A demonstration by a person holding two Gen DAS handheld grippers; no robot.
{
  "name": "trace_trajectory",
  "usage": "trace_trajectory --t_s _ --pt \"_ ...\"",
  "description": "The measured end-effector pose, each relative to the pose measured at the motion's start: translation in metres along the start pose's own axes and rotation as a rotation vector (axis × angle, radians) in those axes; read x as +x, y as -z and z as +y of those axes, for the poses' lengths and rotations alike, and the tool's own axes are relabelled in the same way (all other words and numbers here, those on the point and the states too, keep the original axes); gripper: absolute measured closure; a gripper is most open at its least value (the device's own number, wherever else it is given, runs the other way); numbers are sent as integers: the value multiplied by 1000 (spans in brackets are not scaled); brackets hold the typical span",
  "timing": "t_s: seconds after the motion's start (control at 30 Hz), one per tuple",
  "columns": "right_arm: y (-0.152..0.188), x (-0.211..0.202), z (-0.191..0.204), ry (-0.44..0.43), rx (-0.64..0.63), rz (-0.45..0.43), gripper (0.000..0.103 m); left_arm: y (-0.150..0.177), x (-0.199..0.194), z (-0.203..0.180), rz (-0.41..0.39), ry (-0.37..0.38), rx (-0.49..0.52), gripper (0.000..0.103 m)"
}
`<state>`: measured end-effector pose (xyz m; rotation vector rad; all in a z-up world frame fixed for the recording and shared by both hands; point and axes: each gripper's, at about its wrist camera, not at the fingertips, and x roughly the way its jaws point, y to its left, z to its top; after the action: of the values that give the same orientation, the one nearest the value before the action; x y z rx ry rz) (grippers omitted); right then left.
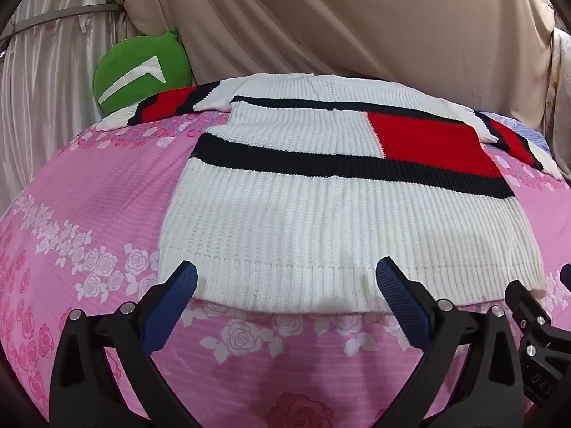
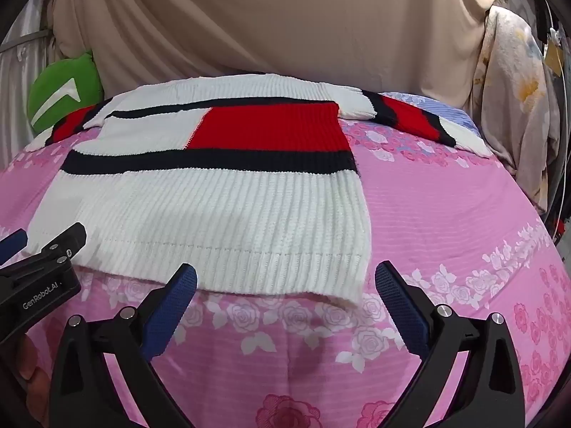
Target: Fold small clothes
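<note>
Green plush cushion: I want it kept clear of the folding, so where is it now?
The green plush cushion sits at the bed's far left corner in both wrist views, against the curtain, just behind the knit sweater and its left sleeve.

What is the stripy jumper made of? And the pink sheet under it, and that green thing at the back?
The jumper looks like chunky knitted yarn, maybe wool or acrylic: you can see raised ribs. The pink sheet looks like thin, smooth printed cloth with roses. The green thing looks like a soft, fuzzy plush cushion.
</note>
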<state>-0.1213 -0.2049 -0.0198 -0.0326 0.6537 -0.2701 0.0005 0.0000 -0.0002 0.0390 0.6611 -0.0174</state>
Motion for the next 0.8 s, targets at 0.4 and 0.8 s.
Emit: trace_trajectory --t_s 0.4,0.8 --pt "-3 -2 8 -8 3 8 5 -4 -2 1 -2 -3 7 5" --pt "-2 1 13 -21 -8 20 5 1 -3 -10 -9 -17 31 5"
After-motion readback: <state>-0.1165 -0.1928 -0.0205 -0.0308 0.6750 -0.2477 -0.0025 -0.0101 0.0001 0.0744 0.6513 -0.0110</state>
